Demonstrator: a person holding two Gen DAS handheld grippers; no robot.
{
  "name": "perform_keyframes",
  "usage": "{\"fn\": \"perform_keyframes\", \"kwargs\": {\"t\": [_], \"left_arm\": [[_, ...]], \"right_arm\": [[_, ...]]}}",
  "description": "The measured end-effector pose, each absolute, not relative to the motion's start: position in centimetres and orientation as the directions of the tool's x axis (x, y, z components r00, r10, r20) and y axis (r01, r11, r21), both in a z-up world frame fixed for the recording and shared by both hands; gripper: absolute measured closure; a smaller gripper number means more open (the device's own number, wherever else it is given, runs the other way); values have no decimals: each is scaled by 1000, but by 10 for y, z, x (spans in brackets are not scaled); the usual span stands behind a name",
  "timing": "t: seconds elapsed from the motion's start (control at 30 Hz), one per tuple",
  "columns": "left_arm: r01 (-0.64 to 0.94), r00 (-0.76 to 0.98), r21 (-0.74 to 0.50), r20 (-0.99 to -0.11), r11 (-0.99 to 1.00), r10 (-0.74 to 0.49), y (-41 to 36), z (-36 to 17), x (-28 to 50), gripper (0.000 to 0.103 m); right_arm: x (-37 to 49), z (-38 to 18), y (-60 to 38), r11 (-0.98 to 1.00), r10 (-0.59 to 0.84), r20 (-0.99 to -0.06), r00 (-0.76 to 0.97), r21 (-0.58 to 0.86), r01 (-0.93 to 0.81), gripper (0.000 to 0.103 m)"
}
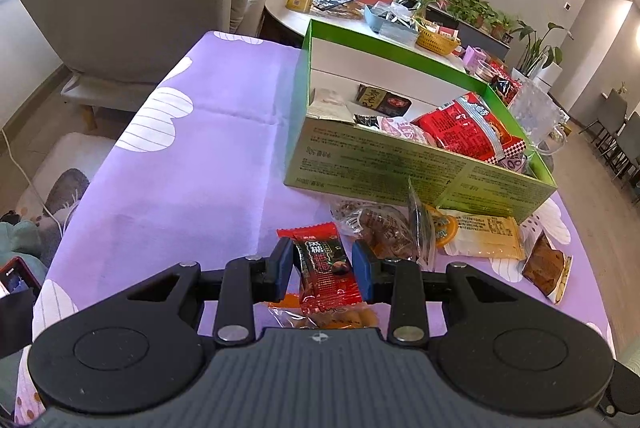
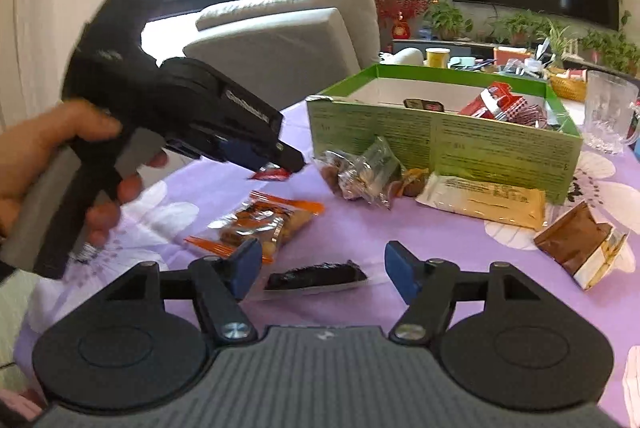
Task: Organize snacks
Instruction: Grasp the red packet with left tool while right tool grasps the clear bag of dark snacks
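Note:
My left gripper (image 1: 324, 256) is shut on a red snack packet (image 1: 326, 268), which sits upright between the blue pads. In the right wrist view a hand holds that gripper (image 2: 276, 157) above the table, and the red packet (image 2: 272, 173) pokes out at its tip. My right gripper (image 2: 323, 264) is open just over the purple tablecloth (image 2: 360, 228). A flat dark packet (image 2: 316, 276) lies between its pads, which do not touch it. The green box (image 1: 400, 163) behind holds several snacks, among them a red bag (image 1: 468, 127).
Loose on the cloth lie an orange-edged packet (image 2: 260, 224), a clear-wrapped snack (image 2: 360, 171), a yellow bar (image 2: 484, 199) and a brown packet (image 2: 576, 244). A glass mug (image 2: 608, 111) stands right of the box. A sofa and a cluttered round table stand beyond.

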State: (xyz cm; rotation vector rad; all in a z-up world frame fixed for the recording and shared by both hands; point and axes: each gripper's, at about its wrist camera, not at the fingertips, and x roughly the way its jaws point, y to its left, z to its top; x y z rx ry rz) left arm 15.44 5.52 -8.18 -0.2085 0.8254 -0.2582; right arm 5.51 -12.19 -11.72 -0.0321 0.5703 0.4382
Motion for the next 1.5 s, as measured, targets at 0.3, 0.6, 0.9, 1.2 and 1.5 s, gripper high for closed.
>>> {"fn": "perform_keyframes", "kwargs": {"t": [0.3,0.6,0.9,1.2,1.5], "left_arm": [[147,647,-274,-700,950,-302,56,-83,156,73],[147,654,-266,-696,953,-295,57,-82,155,73],[139,656,-266,-697,954,-290,59,-82,153,73],[134,655,-263,-700,955,-285,61,-83,155,73],[133,651,-266,-702,955,-287,62,-86,155,73]], "right_arm": [[52,-129,-113,879,403,-555,727,14,-477,60],[44,-127,-110,860,423,-554,717,-6,-511,60],[48,-133,-106,844,390,-600,698,-69,-532,60],[56,-132,-100,840,394,-603,694,-70,-538,60],[68,-133,-108,873,339,-607,719,-82,-480,60]]}}
